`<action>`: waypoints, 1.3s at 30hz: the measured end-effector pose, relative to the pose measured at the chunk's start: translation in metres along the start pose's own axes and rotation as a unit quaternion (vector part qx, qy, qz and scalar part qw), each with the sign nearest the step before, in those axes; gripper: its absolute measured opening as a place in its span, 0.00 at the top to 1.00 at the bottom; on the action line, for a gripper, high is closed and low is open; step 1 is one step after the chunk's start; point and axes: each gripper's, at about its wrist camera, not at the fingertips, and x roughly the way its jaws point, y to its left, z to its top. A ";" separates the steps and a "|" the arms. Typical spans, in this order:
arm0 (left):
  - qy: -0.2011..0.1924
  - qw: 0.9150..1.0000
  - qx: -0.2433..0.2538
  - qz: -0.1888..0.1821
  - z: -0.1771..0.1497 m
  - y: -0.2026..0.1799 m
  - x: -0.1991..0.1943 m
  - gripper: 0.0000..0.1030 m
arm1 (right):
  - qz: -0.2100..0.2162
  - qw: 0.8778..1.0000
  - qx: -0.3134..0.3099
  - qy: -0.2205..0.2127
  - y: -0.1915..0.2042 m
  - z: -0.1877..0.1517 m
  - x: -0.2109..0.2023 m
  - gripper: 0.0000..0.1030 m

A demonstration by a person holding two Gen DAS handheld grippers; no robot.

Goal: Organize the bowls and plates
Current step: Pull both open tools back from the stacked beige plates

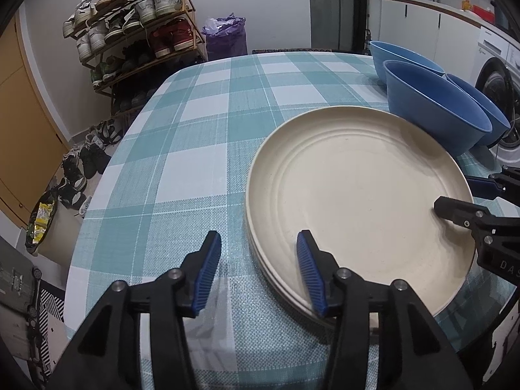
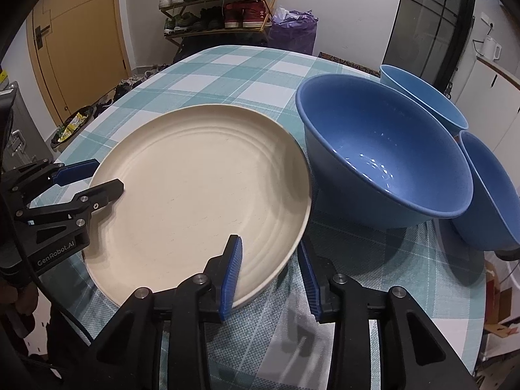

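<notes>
Both grippers stand open astride opposite rims of the cream plates (image 1: 357,195), pads clear: the left gripper (image 1: 260,260) at the left edge, the right gripper (image 2: 269,260) at the right. The ridged, round plates lie stacked on a checked tablecloth (image 1: 195,130), with three smooth blue bowls (image 2: 383,152) just beyond at the far right

Room beyond the checked table

A teal-and-white checked tablecloth (image 1: 195,149); a wooden shoe rack (image 1: 136,29) beside a purple plastic bag (image 1: 226,37); an orange door (image 2: 78,42).
</notes>
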 end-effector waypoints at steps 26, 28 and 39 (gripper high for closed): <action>-0.063 0.995 -0.074 -0.038 0.009 0.012 -0.046 0.00 | 0.043 0.997 0.000 -0.069 -0.005 0.008 -0.064 0.12; -0.071 0.994 -0.074 -0.038 0.010 0.011 -0.050 0.00 | 0.047 0.996 0.003 -0.077 -0.007 0.010 -0.073 0.09; -0.083 0.993 -0.061 -0.055 0.026 -0.004 -0.059 0.00 | 0.044 0.995 0.025 -0.091 -0.034 0.015 -0.097 0.01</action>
